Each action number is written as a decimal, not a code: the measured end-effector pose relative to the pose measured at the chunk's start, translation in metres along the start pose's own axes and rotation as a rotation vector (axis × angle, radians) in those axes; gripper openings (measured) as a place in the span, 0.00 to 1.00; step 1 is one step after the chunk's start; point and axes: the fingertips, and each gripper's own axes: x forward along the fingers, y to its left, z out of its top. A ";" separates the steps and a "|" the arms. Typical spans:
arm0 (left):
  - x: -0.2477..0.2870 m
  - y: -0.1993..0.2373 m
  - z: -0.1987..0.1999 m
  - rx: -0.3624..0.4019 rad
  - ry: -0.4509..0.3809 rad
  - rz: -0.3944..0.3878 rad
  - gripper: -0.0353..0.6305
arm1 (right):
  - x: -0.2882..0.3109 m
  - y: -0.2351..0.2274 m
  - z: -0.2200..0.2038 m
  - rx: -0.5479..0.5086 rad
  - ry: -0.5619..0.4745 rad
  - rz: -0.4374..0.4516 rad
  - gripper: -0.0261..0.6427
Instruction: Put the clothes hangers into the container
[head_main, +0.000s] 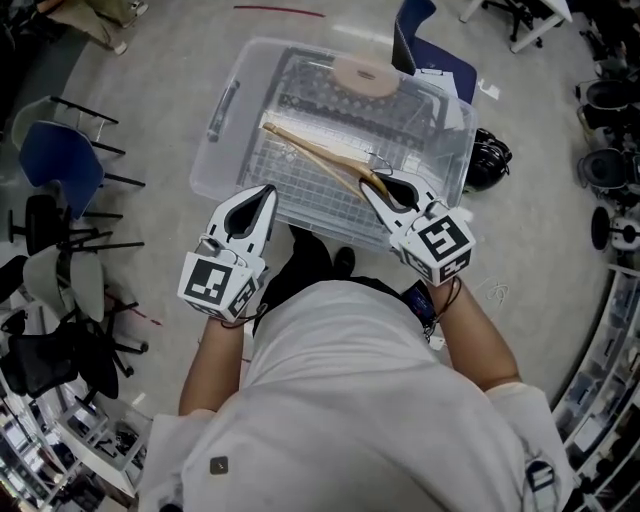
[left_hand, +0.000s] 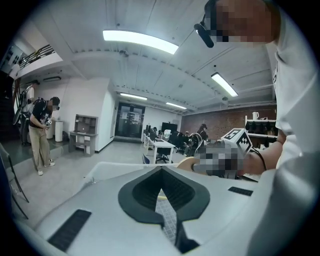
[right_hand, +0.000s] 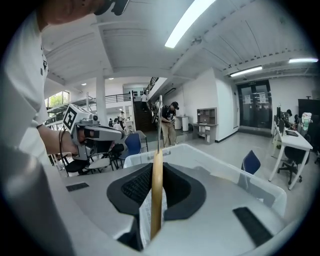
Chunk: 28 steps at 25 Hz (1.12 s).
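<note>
**Wooden hanger gripped in the right claw above the clear bin**

The right claw (head_main: 368, 186) is clenched on a pale wooden clothes hanger with a metal hook (head_main: 318, 154). In the right gripper view the wood (right_hand: 156, 195) runs edge-on straight up the middle between the two dark pads, which press on it from both sides. The thin metal hook rises beyond the claw's tips (right_hand: 157, 166).

From the head view the hanger reaches away from that claw to the upper left. It lies over the open top of the large clear plastic storage container (head_main: 214, 152), above the wire grid seen inside it. The near end is in the claw at the container's near right edge. The far end reaches toward the middle of the container.

The left claw (head_main: 267, 191) hangs at the container's near left edge, well apart from the hanger. Its tips are drawn together and nothing is between them. The left gripper view shows the same: the pads meet at the tip (left_hand: 161, 169), with the container's clear rim (left_hand: 112, 167) just beyond.

The container stands on the grey floor (head_main: 150, 110) in front of the person.
</note>
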 end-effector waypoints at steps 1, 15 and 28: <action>0.004 0.002 -0.001 -0.007 0.006 -0.003 0.08 | 0.004 -0.004 -0.003 0.007 0.012 0.003 0.14; 0.046 0.070 -0.033 -0.047 0.087 -0.038 0.08 | 0.098 -0.024 -0.063 0.070 0.173 0.058 0.14; 0.089 0.093 -0.052 -0.088 0.157 -0.096 0.08 | 0.160 -0.045 -0.149 0.138 0.305 0.112 0.14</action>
